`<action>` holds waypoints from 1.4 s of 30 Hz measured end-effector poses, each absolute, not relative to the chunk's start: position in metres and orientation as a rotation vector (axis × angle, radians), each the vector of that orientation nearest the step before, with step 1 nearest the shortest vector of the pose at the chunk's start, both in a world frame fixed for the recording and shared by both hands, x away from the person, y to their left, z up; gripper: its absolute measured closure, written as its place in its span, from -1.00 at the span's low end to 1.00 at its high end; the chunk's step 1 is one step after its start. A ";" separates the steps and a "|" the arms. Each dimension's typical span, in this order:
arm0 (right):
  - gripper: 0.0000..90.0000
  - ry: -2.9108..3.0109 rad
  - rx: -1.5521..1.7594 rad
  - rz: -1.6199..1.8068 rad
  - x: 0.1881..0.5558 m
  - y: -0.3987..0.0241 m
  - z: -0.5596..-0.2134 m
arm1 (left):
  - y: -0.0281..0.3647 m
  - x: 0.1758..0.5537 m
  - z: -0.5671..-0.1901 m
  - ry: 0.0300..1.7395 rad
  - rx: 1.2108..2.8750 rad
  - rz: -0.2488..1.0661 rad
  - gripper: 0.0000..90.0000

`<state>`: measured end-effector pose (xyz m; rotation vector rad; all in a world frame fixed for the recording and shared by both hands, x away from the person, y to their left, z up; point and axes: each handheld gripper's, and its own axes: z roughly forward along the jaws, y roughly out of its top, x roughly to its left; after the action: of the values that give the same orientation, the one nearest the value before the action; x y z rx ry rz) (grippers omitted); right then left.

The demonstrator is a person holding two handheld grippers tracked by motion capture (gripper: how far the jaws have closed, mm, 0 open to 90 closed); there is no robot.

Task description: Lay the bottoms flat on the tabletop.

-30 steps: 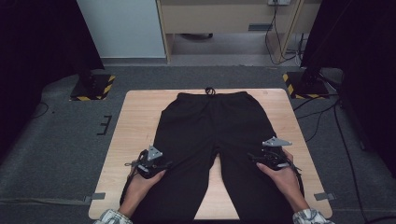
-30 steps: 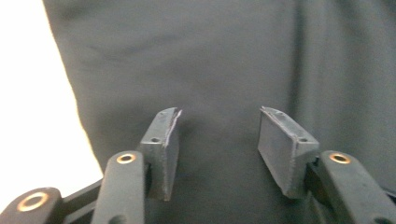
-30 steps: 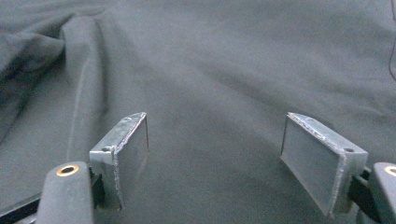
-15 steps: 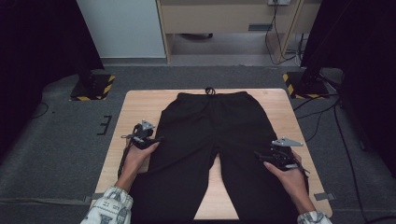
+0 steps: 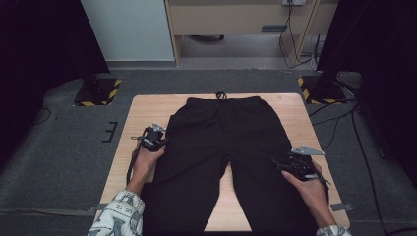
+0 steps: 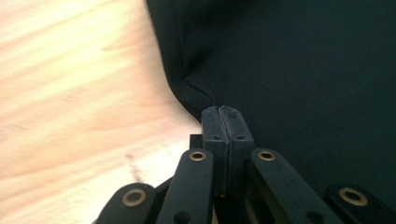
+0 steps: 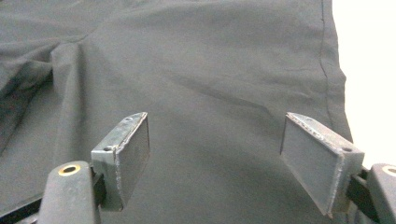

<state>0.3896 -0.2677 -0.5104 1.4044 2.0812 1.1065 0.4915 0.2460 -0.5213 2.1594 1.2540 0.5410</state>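
This looks like a lab or recording studio set up for filming handling work, not a home. A bare wooden table (image 5: pixel 147 105) stands alone on grey carpet (image 5: pixel 59 162), with tape marks (image 5: pixel 109 131) on the floor to its left and black curtains (image 5: pixel 39 44) hanging at both sides. At the far left and far right stand bases (image 5: pixel 96 92) edged with yellow-black hazard stripes, loose cables (image 5: pixel 339 123) run over the floor on the right, and plain office furniture, a pale cabinet (image 5: pixel 128 29) and a wooden desk (image 5: pixel 236 14), lines the far wall.
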 end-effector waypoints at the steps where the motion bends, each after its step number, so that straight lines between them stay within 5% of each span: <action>1: -0.47 2.084 1.409 1.108 0.390 -0.267 -0.511 | 0.248 0.494 -0.522 1.261 2.152 0.549 0.97; 8: -0.51 2.106 1.386 1.109 0.389 -0.264 -0.512 | 0.256 0.504 -0.524 1.288 2.114 0.586 0.92; 14: -0.72 2.085 1.346 1.121 0.390 -0.268 -0.506 | 0.265 0.494 -0.510 1.287 2.053 0.687 0.00; 21: -0.70 2.066 1.385 1.087 0.408 -0.297 -0.501 | 0.285 0.470 -0.497 1.219 2.080 0.583 -0.57; 27: -0.55 2.052 1.449 0.954 0.428 -0.323 -0.510 | 0.302 0.461 -0.501 1.216 2.081 0.583 -0.77; 42: -0.68 1.981 1.570 0.853 0.436 -0.352 -0.535 | 0.332 0.457 -0.532 1.334 2.067 0.580 -0.82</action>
<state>0.4356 -0.3520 -0.5351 1.5696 1.9811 0.8532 0.4574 0.3317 -0.5324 2.0674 1.3344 0.5801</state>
